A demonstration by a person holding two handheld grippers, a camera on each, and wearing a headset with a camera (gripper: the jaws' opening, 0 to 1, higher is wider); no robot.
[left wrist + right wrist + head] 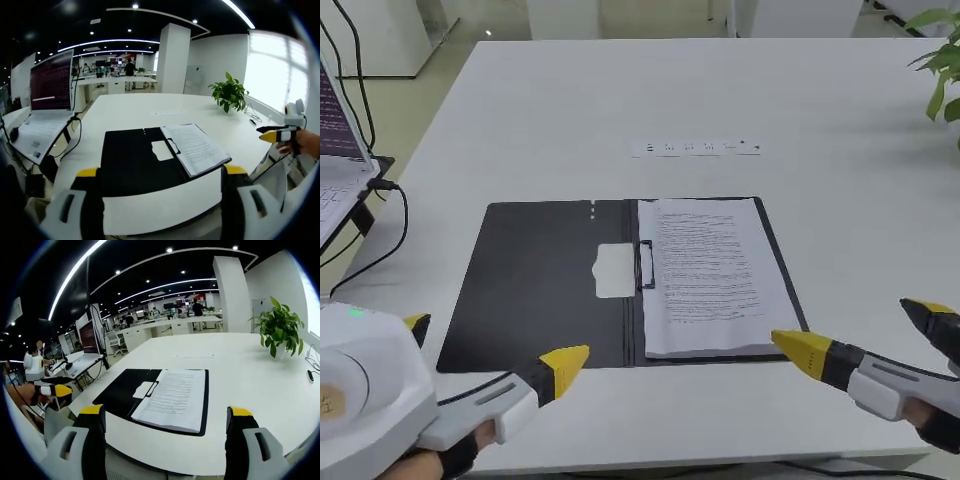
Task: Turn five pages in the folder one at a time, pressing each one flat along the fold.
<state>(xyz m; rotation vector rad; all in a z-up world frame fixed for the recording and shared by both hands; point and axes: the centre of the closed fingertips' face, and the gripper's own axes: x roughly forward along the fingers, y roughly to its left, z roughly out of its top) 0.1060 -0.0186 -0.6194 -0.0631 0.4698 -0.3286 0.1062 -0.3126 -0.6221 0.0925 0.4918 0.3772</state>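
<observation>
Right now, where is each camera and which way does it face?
Head view: from the head, looking down at the open folder; left hand-held gripper and right hand-held gripper below.
Left gripper view: rides the left one, facing over the folder toward the plant; own open jaws show.
Right gripper view: rides the right one, facing the folder and laptop; own open jaws show.
Shared: both gripper views catch the folder and the opposite hand-held gripper.
</observation>
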